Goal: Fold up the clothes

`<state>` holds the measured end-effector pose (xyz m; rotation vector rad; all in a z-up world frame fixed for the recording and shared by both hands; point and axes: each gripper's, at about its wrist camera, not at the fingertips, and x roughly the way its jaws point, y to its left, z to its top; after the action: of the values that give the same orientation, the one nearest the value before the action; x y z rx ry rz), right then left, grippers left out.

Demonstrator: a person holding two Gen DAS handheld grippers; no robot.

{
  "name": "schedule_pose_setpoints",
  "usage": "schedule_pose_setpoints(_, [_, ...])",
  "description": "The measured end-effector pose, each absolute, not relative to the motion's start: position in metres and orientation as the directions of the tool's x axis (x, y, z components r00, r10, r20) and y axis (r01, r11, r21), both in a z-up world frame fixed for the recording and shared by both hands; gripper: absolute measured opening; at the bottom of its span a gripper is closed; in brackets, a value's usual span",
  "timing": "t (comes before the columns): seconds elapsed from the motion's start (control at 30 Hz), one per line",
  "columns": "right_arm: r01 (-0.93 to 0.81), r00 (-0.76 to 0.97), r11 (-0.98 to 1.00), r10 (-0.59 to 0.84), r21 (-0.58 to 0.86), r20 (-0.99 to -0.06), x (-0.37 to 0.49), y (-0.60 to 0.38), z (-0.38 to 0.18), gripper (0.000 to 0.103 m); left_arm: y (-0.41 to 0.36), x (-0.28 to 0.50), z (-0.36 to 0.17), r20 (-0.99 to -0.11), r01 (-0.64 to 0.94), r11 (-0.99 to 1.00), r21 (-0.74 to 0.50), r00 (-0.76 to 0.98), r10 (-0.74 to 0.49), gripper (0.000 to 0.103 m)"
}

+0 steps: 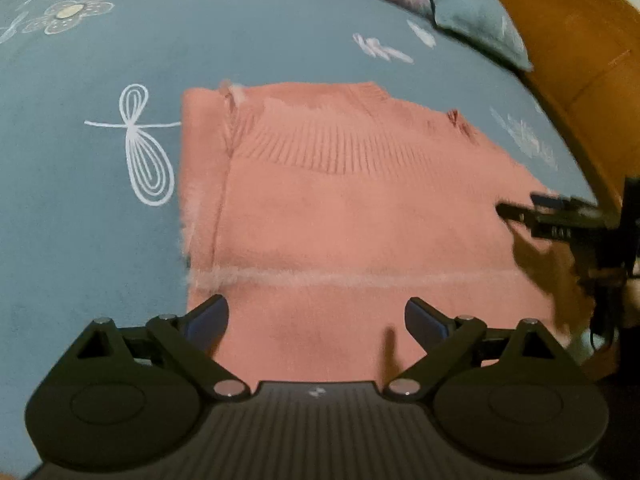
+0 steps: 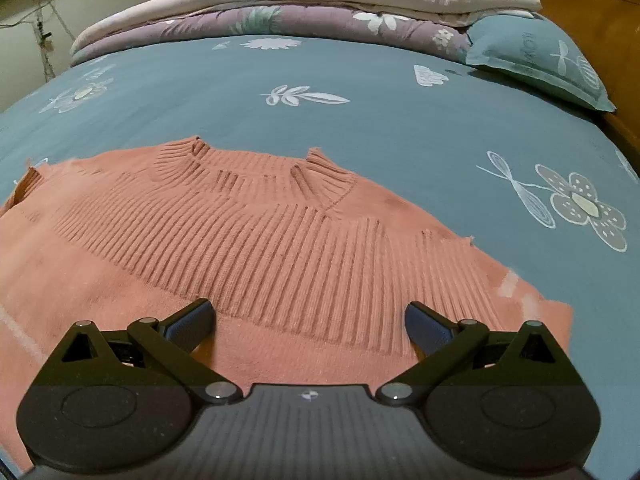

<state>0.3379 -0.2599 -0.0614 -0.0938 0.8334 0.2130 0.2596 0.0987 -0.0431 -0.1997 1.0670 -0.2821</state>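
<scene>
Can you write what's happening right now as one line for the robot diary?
task: fold clothes | sweater: flat on bed sheet, sides folded in | left tool: open, empty | right tool: open, empty

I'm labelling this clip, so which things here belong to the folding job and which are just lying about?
Part of the job:
- pink sweater, partly folded on the bed
- left tongs, open
- right tongs, open
- blue bedsheet, the work surface

Just lying about:
- blue pillow
- folded quilts
- wooden headboard
</scene>
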Motion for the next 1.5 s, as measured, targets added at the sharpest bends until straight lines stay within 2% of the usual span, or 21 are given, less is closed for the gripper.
schedule_pose_setpoints(0.27, [-0.200, 0.650, 0.980, 0.128, -0.006, -0.749, 0.338, -0.257, -0.061, 0.103, 0.104, 0.262, -0.046, -0.844, 0.164, 0.939, -0.302, 0.412, -0.343, 0.095])
schedule_pose_setpoints(0.5, [-0.193, 0.642, 0.981, 0.123, -0.004, -0.757, 0.339, -0.256, -0.061, 0.103, 0.092, 0.290, -0.016, -0.776, 0.212, 0.945, -0.251, 0.539, -0.327, 0.096])
schedule_pose_setpoints(0.67, [-0.179, 0.646, 0.984, 0.134, 0.021, -0.751, 0.328, -0.265, -0.060, 0.103, 0.076, 0.314, -0.047, -0.823, 0.199, 0.955, -0.220, 0.487, -0.291, 0.098])
schedule_pose_setpoints(0.7, [-0.174, 0.646, 0.984, 0.139, 0.033, -0.751, 0.323, -0.269, -0.060, 0.103, 0.073, 0.314, -0.048, -0.825, 0.203, 0.956, -0.212, 0.487, -0.286, 0.101])
schedule_pose_setpoints(0.87, [-0.148, 0.643, 0.985, 0.165, 0.090, -0.748, 0.301, -0.288, -0.059, 0.103, 0.053, 0.318, -0.034, -0.837, 0.232, 0.963, -0.140, 0.492, -0.240, 0.101])
schedule_pose_setpoints(1.0, [-0.126, 0.642, 0.983, 0.184, 0.135, -0.744, 0.285, -0.303, -0.058, 0.103, 0.034, 0.332, -0.027, -0.823, 0.261, 0.953, -0.150, 0.502, -0.267, 0.101])
schedule_pose_setpoints(1.1, [-0.112, 0.643, 0.981, 0.193, 0.158, -0.741, 0.292, -0.317, -0.057, 0.103, 0.025, 0.342, -0.041, -0.846, 0.244, 0.953, -0.178, 0.456, -0.275, 0.101])
schedule_pose_setpoints(1.23, [-0.092, 0.645, 0.978, 0.203, 0.189, -0.737, 0.300, -0.335, -0.056, 0.103, 0.015, 0.341, -0.043, -0.859, 0.250, 0.959, -0.130, 0.455, -0.235, 0.101])
schedule_pose_setpoints(1.3, [-0.082, 0.646, 0.975, 0.209, 0.205, -0.734, 0.305, -0.345, -0.056, 0.097, 0.016, 0.338, -0.040, -0.858, 0.241, 0.963, -0.122, 0.462, -0.225, 0.101])
schedule_pose_setpoints(1.33, [-0.077, 0.646, 0.974, 0.211, 0.213, -0.733, 0.307, -0.349, -0.056, 0.084, 0.018, 0.336, -0.038, -0.857, 0.234, 0.965, -0.116, 0.467, -0.216, 0.101])
schedule_pose_setpoints(1.37, [-0.073, 0.647, 0.973, 0.214, 0.220, -0.732, 0.309, -0.354, -0.055, 0.077, 0.018, 0.333, -0.037, -0.856, 0.229, 0.968, -0.107, 0.475, -0.206, 0.101])
schedule_pose_setpoints(1.5, [-0.053, 0.649, 0.967, 0.225, 0.251, -0.727, 0.317, -0.372, -0.054, 0.066, 0.022, 0.319, -0.029, -0.844, 0.221, 0.970, -0.098, 0.498, -0.199, 0.101])
